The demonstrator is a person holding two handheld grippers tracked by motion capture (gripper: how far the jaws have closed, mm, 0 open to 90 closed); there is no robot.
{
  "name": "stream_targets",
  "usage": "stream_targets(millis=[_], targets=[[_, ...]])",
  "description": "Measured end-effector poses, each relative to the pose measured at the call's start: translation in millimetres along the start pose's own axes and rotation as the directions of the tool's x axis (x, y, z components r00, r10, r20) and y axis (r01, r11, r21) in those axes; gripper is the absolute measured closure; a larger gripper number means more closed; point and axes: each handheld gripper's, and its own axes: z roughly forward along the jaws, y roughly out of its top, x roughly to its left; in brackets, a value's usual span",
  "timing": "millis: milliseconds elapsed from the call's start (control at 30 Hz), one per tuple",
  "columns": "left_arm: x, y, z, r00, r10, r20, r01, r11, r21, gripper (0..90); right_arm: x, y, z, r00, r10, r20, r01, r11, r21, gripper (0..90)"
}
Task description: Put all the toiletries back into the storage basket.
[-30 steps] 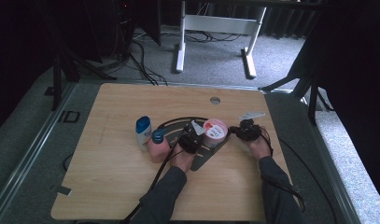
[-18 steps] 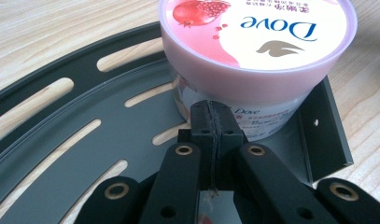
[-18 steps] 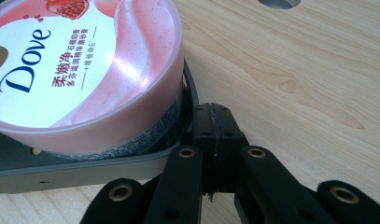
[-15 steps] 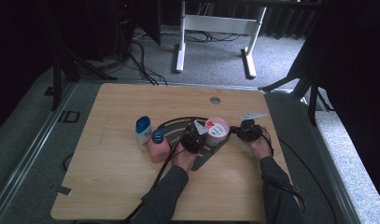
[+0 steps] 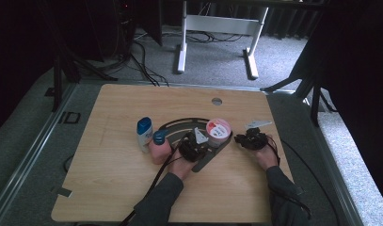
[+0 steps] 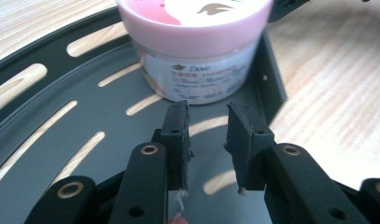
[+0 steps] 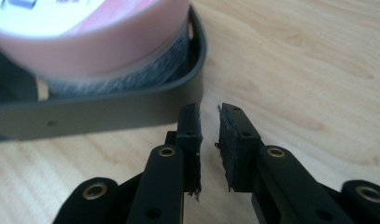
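Little has shifted since the earlier frame. Left gripper [image 6: 207, 122], jaws slightly parted and empty, is poised over the dark tray [image 6: 85, 126], the pink jar [image 6: 197, 46] at its 12 o'clock. Right gripper [image 7: 210, 122], likewise narrowly parted and empty, waits outside the tray wall, the jar at 10 o'clock. Wider opening is advised before the jar is gripped.

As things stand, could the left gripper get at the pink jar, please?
Probably yes. The left gripper points straight at the pink jar in the grey tray, with nothing between them. Its jaws stand only slightly apart, narrower than the jar, so they would need to open wider first.
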Motion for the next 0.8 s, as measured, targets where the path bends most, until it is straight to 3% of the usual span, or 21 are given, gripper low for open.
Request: stream_targets(millis=[367,600,733,800], targets=[[-0.9,-9.9,-22.7,0.9993,0.009,0.035,-0.009,0.9999,-0.013,67.8,15.5,-14.0,-11.5,0.9999,-0.015,0.000,0.014,1.000,-0.014,76.7],[5.5,-11.8,-44.1,0.9994,0.001,0.034,0.000,0.9998,-0.020,68.2,28.1,-23.2,-17.7,0.9997,-0.019,-0.018,0.018,1.000,-0.023,76.8],[12.6,-11.4,-56.8,0.9988,-0.008,0.048,0.009,0.9999,-0.015,68.1,34.8,-29.1,-18.5,0.9993,-0.023,-0.028,0.023,0.999,-0.025,76.9],[16.0,-11.5,-61.6,0.9971,-0.014,0.075,0.015,0.9997,-0.017,68.1,38.0,-31.8,-18.6,0.9991,-0.022,-0.036,0.021,1.000,-0.023,77.0]])
